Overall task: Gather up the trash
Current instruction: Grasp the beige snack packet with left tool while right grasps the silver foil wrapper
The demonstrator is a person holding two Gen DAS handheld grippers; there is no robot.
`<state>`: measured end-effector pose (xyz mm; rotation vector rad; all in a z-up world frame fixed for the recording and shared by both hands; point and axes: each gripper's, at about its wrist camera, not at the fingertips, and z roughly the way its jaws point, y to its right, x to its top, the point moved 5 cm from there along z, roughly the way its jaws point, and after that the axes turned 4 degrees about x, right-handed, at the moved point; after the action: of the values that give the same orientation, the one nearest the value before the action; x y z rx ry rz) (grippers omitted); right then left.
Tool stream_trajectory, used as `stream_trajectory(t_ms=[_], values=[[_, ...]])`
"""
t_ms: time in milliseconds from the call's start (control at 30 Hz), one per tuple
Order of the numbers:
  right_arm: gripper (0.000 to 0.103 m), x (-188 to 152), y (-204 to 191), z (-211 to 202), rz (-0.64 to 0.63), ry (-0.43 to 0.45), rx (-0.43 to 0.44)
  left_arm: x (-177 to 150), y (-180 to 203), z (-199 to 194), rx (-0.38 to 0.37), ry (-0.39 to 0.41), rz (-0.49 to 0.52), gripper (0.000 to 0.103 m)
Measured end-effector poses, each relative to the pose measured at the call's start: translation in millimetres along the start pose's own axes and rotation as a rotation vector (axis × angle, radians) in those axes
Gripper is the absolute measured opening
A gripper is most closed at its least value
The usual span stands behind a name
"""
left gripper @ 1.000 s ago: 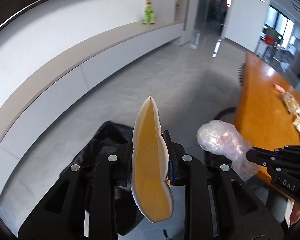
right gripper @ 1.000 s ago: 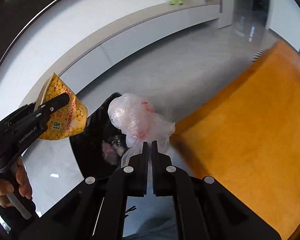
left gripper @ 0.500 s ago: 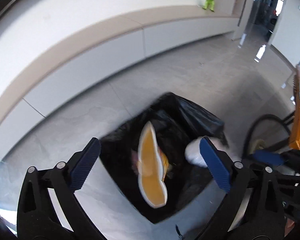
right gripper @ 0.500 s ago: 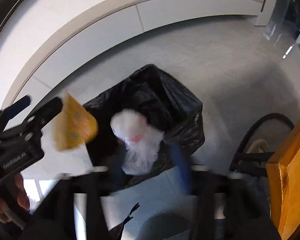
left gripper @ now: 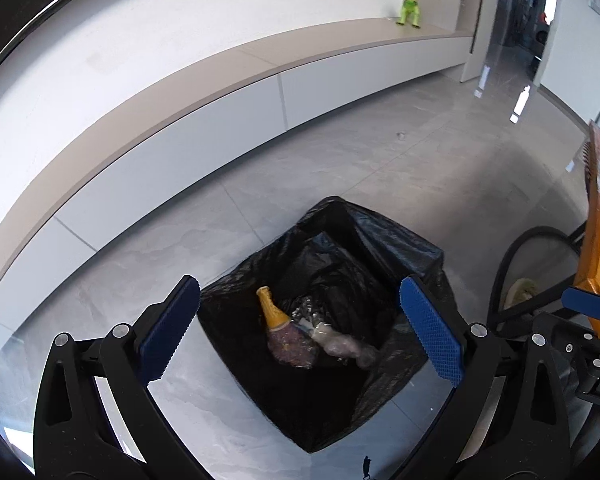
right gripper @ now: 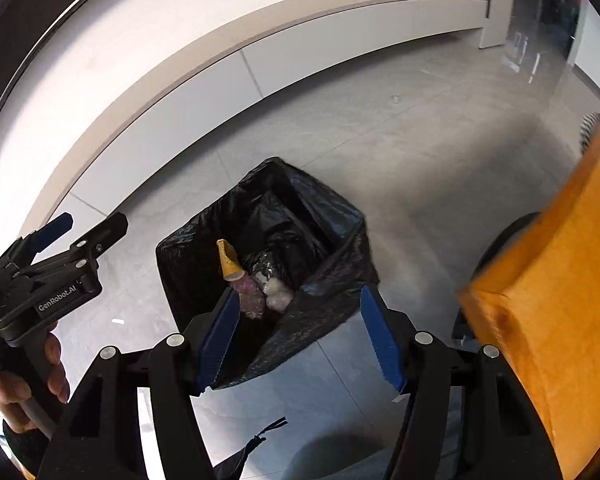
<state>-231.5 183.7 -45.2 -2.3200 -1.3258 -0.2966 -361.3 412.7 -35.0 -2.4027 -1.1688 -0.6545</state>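
A bin lined with a black trash bag (left gripper: 380, 240) stands on the grey floor; it also shows in the right wrist view (right gripper: 332, 216). Inside lie the yellow snack bag (left gripper: 274, 312) (right gripper: 229, 262), a clear plastic bag (left gripper: 340, 344) (right gripper: 278, 298) and other wrappers. My left gripper (left gripper: 300, 332) is open and empty above the bin. My right gripper (right gripper: 300, 336) is open and empty above the bin's near edge. The left gripper also shows at the left of the right wrist view (right gripper: 80, 232), open.
An orange table (right gripper: 560, 280) stands at the right, with a black hose (left gripper: 512, 256) beside it. A long white bench (left gripper: 220, 120) runs along the curved wall, with a green toy (left gripper: 410, 2) on it.
Both grippers opened over the bin. The yellow snack bag and the clear plastic bag dropped from them into the black bag.
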Motion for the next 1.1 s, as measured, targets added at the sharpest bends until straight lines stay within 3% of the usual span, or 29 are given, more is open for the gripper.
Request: stream_trajectory(t_ms=[300,633,900,1100], values=[[0.064,-18,62,-55,0.078,0.094,-0.073,15,77,-43,-0.104,0.068,0.129,0.097],[0.064,-57,166,-143,0.208,0.191,-0.247,21,208,-95,-0.296,0.122,0.320,0.097],[0.064,-114,279,-192,0.428,0.202,-0.382,0,317,-118,-0.408,0.105,0.500,0.097],[0.062,-152,370,-221,0.600,0.190,-0.489,-14,387,-125,-0.484,0.042,0.585,0.097]])
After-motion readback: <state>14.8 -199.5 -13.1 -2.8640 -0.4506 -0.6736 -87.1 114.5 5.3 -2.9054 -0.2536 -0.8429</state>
